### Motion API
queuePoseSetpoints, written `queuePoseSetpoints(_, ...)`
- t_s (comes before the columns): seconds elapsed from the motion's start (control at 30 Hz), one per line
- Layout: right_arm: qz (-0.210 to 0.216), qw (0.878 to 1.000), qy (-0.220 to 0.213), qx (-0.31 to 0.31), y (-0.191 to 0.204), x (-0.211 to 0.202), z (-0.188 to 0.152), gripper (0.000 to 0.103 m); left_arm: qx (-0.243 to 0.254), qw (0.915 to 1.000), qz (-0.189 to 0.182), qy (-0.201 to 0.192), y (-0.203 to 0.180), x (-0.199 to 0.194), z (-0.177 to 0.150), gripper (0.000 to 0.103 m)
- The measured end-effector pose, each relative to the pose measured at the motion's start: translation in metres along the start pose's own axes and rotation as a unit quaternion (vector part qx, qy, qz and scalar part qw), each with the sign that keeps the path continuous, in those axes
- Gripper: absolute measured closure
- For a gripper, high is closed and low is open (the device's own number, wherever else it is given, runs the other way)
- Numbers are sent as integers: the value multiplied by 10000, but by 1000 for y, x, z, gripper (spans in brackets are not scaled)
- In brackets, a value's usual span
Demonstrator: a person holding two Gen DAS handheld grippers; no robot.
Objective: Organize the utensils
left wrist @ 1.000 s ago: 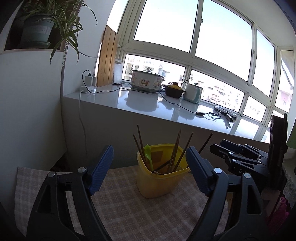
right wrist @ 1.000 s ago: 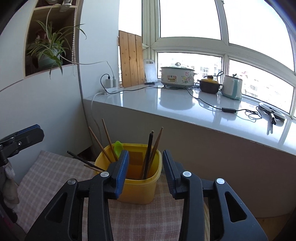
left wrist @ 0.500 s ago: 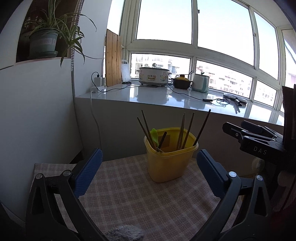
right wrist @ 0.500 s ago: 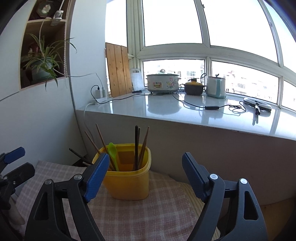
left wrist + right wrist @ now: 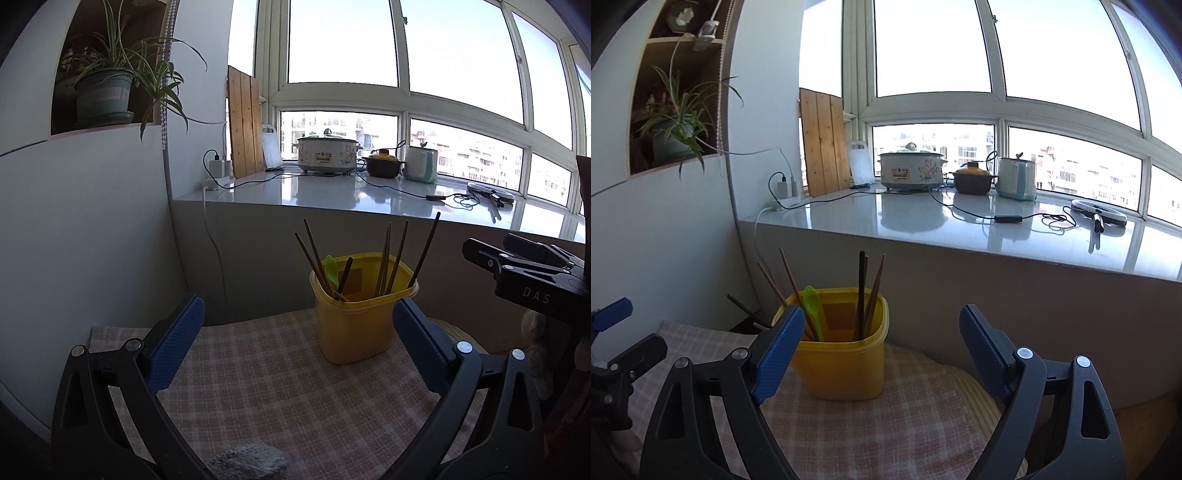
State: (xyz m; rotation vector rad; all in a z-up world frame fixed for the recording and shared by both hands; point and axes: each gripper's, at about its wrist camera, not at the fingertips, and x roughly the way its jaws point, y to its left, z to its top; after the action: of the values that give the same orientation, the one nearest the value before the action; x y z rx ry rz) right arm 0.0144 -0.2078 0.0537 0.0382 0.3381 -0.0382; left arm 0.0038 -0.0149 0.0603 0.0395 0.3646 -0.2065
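We hold our left gripper [image 5: 295, 347] and our right gripper [image 5: 881, 347] both released and with nothing in them, just before the yellow container [image 5: 356, 317], which stands on the checked cloth [image 5: 295, 387]. In the container we see the chopsticks [image 5: 391, 262] upright and a green spoon [image 5: 814, 310] among them. No utensil lies on the cloth around the container, so we judge the task almost finished. Behind the container is the white counter [image 5: 923, 218] with a cooker [image 5: 911, 171].

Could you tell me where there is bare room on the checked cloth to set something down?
The checked cloth lies bare between the left gripper and the yellow container, and leftward to the wall. Right of the container the right gripper crowds it.
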Motion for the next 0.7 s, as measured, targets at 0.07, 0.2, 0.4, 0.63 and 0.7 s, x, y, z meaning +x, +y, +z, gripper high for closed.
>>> queuePoseSetpoints(0.07, 2, 10000, 10, 22, 0, 1, -1, 17, 23, 10000, 16, -17, 0, 0, 0, 0)
queuePoseSetpoints(0.2, -5, 10000, 31, 14, 0, 3, -2, 17, 55, 10000, 51, -31, 0, 2, 0, 0)
queuePoseSetpoints(0.4, -31, 10000, 21, -11, 2, 4, -2, 17, 76, 10000, 41, 14, -1, 4, -2, 0)
queuePoseSetpoints(0.63, 0, 9999, 105, 18, 4, 9, -5, 17, 86, 9999, 57, 93, 0, 6, -4, 0)
queuePoseSetpoints(0.7, 0, 9999, 121, 9, 4, 10, -5, 17, 88, 9999, 60, 124, 1, 8, -4, 0)
